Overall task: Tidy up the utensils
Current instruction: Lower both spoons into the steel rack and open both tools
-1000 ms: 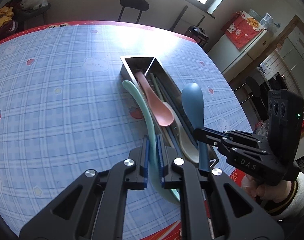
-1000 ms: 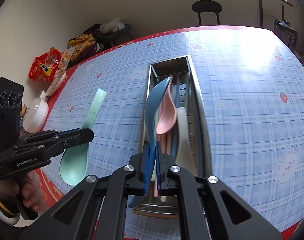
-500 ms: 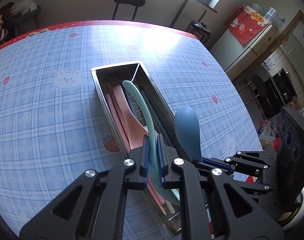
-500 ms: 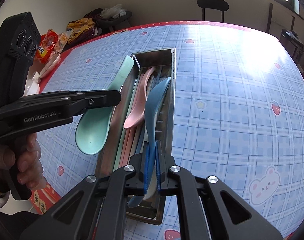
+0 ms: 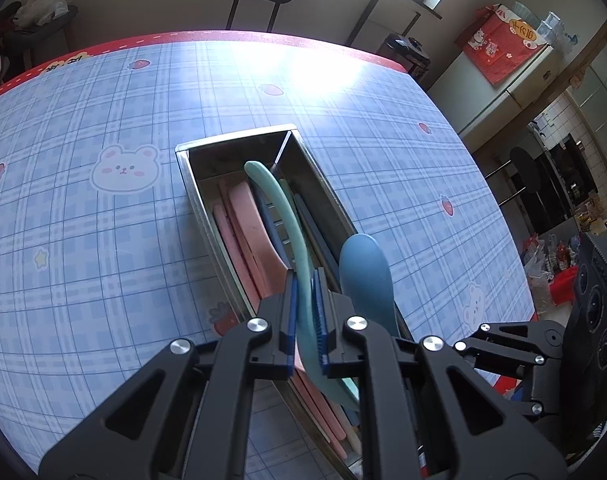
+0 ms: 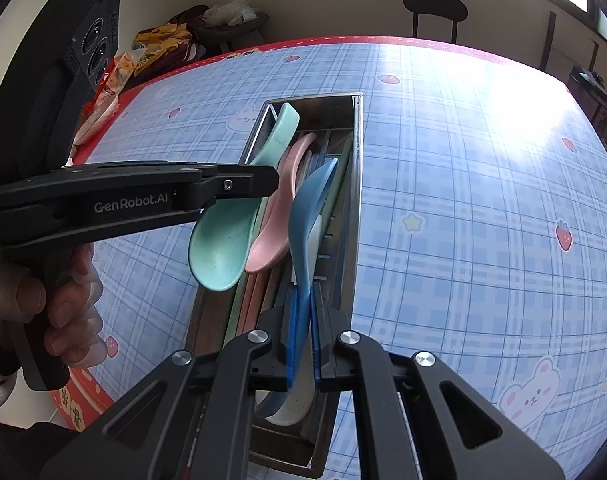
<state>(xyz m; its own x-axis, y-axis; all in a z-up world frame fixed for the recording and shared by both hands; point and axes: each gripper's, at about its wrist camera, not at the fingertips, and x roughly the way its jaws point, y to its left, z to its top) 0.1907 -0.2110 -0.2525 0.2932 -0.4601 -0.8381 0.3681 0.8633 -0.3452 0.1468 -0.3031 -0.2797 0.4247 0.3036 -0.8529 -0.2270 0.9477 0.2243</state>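
While both spoons hang over the tray [image 5: 191, 184] | left gripper [image 5: 303, 312] jaws clamp mint spoon [image 5: 279, 208], swung in from worktop [image 5: 83, 240] | right gripper [image 6: 301, 340] jaws clamp blue spoon [image 6: 307, 208] | release next, likely.

Two close wrist views, each steeply down along its own fingers, sharing the steel tray [image 5: 207, 216] and checked tablecloth [image 6: 463, 200].

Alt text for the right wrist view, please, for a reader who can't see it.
The right hand-held gripper clamps a blue spoon over a steel utensil tray on a blue plaid tablecloth. Beside it, the left hand-held gripper holds a mint-green spoon above the tray's left edge.
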